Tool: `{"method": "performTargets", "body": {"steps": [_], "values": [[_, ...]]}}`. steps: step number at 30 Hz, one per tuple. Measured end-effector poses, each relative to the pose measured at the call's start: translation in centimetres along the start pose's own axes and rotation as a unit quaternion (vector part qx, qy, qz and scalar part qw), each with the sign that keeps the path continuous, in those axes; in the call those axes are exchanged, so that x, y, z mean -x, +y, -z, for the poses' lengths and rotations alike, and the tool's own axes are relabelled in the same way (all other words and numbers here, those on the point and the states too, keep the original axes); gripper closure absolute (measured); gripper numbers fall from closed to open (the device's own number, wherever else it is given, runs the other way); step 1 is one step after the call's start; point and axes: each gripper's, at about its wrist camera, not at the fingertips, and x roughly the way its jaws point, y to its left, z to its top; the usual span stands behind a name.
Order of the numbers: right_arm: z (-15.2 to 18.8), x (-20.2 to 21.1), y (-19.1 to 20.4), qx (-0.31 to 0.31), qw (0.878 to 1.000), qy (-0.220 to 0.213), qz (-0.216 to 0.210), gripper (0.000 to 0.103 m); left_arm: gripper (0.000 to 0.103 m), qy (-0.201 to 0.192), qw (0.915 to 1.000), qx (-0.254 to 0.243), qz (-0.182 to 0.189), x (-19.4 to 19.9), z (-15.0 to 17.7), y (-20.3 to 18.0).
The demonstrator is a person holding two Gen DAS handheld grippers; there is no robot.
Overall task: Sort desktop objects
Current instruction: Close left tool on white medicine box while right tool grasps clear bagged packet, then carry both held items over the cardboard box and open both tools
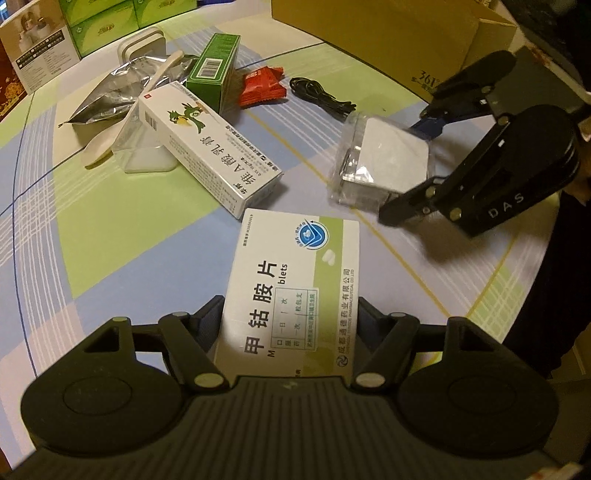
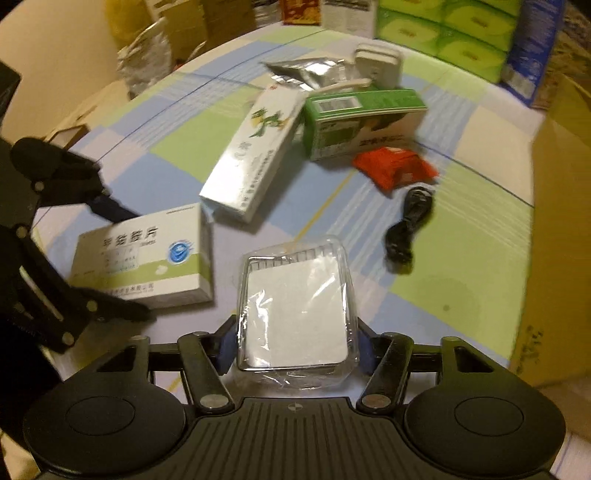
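Observation:
My left gripper is shut on a white and green tablet box and holds it over the table; it also shows in the right wrist view. My right gripper is shut on a clear plastic case with a white pad inside, seen in the left wrist view to the right of the tablet box. The right gripper appears there at the right. A long white ointment box, a green box, a red packet and a black cable lie on the table.
A foil pouch, a white spoon and a small clear container lie at the back left. A cardboard box stands at the back right. Green tissue packs line the far edge. The checked tablecloth covers the table.

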Motion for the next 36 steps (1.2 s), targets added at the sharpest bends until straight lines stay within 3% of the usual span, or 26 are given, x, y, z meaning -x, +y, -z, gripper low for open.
{"method": "performTargets", "body": {"steps": [7,15,20,25,36], "values": [[1.0,4.0,-0.5,-0.048,0.998,-0.044,0.011,0.046,0.034,-0.008,0.9992,0.030,-0.026,1.5,-0.3,-1.3],[0.3,12.2,-1.7,-0.060,0.991,-0.116,0.029,0.046,0.034,-0.051,0.9956,0.069,-0.037,6.0,-2.8,-3.2],[-0.1,17.6,-4.8,-0.087,0.983,-0.154,0.058,0.046,0.034,-0.088,0.9927,0.070,-0.044,8.8,-7.0,-5.2],[0.4,21.0,-9.2,-0.114,0.973,-0.168,0.108,0.046,0.034,-0.124,0.9900,0.061,-0.028,9.9,-12.3,-8.2],[2.8,21.6,-18.2,-0.175,0.963,-0.151,0.143,0.046,0.034,-0.146,0.9878,0.045,0.027,6.8,-22.8,-13.8]]}}
